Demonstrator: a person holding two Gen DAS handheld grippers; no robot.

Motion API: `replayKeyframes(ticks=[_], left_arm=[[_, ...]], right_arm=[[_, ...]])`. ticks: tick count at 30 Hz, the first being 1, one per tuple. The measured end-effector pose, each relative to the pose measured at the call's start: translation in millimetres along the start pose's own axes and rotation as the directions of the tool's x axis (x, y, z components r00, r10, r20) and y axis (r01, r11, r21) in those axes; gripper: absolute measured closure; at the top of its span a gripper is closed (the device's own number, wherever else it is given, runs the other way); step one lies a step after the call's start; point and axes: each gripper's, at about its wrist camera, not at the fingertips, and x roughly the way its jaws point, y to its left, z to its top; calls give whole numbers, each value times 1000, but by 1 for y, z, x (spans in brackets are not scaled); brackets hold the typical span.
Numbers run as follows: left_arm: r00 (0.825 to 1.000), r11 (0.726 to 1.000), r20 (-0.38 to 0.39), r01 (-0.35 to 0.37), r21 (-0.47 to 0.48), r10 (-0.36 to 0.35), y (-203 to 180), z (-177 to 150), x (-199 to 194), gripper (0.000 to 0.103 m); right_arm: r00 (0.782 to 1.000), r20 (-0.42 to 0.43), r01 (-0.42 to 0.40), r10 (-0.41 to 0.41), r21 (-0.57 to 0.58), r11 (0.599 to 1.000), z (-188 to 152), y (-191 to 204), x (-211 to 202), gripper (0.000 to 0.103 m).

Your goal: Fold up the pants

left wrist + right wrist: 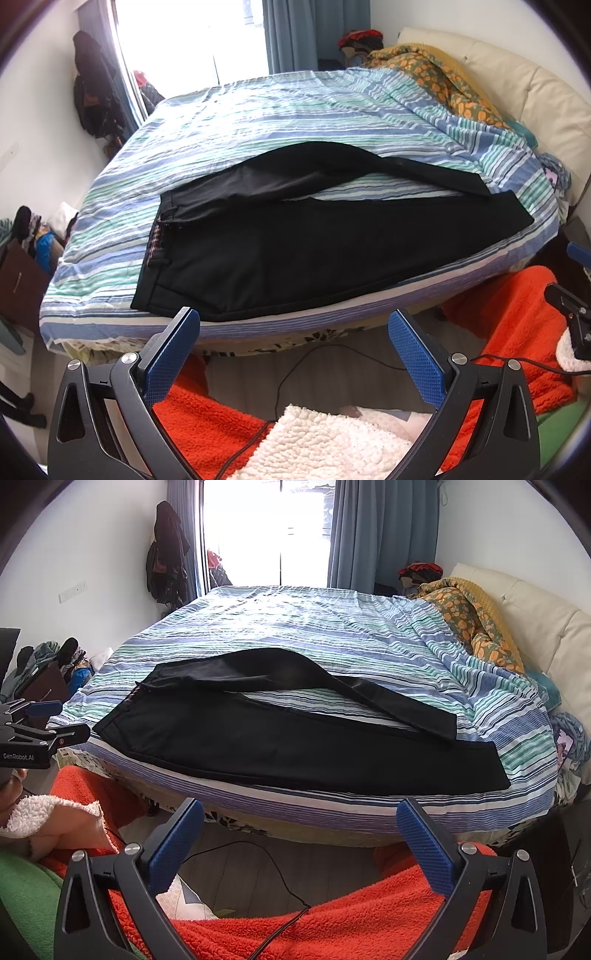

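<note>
The black pants [295, 240] lie flat along the near edge of the bed [258, 110], waistband toward its left corner, the two legs parted toward the right. Left gripper [293, 325] and right gripper [301, 814] hover before that edge, both spread and holding nothing.

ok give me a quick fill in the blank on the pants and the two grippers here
1. The pants on the striped bedspread are ____ in colour.
2. The two legs are spread ____, bedspread showing between them.
3. The left gripper and the right gripper are both ____ and hold nothing.

Missing words: black; apart; open
</note>
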Motion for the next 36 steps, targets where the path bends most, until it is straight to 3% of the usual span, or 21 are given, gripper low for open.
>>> replayKeyframes(ticks=[4, 6, 8, 9, 11, 12, 13, 15, 19, 23, 24, 25, 27, 29, 30, 31, 33, 36], left_arm=[[995, 998, 78, -62, 11, 61, 8, 23, 0, 1], [992, 999, 121, -47, -8, 48, 13, 43, -2, 1], [989, 999, 148, -10, -39, 16, 15, 59, -2, 1], [988, 998, 153, 12, -54, -3, 15, 64, -1, 1], [989, 996, 144, 49, -77, -37, 11, 70, 4, 1], [990, 995, 132, 56, -81, -45, 8, 69, 8, 1], [993, 995, 112, 56, -80, -47, 4, 68, 13, 1], [997, 997, 62, 39, -72, -34, -6, 62, 26, 1], [999, 996, -52, 10, -94, -15, -8, 53, 54, 1], [990, 989, -137, 8, -145, -28, -2, 59, 85, 1], [987, 988, -157, 10, -155, -34, -1, 61, 93, 1], [984, 987, -176, 9, -163, -38, -2, 62, 100, 1], [977, 984, -204, 21, -176, -57, -3, 65, 111, 1], [972, 982, -222, 40, -185, -82, -5, 68, 120, 1], [969, 982, -232, 46, -184, -89, -6, 69, 124, 1], [966, 982, -244, 46, -182, -91, -8, 71, 128, 1], [962, 983, -258, 44, -180, -91, -10, 75, 132, 1], [966, 981, -243, 37, -188, -83, -10, 76, 134, 1]], right_arm=[[997, 75, -20, 18, 26, 999, 7, -19, 0, 0], [986, 165, -38, 33, 29, 999, 30, -44, 2, 0], [971, 238, 27, -27, 6, 1000, 45, -80, 21, 0], [972, 225, 73, -66, -21, 997, 52, -99, 43, 0], [982, 121, 157, -146, -85, 984, 56, -139, 106, 0], [983, 62, 179, -173, -104, 978, 54, -157, 138, 7], [984, 7, 180, -180, -115, 977, 52, -174, 168, 21], [979, -81, 172, -189, -176, 969, 50, -191, 219, 30], [978, -109, 141, -179, -293, 946, 59, -194, 278, 31], [970, -159, 124, -184, -327, 937, 67, -198, 330, 33], [966, -190, 104, -175, -333, 937, 71, -201, 340, 57], [957, -224, 101, -185, -339, 935, 78, -204, 348, 100], [956, -235, 105, -175, -283, 953, 115, -225, 348, 99], [958, -209, 149, -195, -215, 965, 184, -259, 349, 99], [958, -210, 164, -197, -165, 973, 227, -280, 357, 90], [952, -231, 177, -198, -109, 978, 263, -303, 366, 57], [930, -265, 261, -256, -15, 965, 318, -347, 379, 23], [932, -165, 342, -323, 101, 934, 341, -382, 368, 21]])
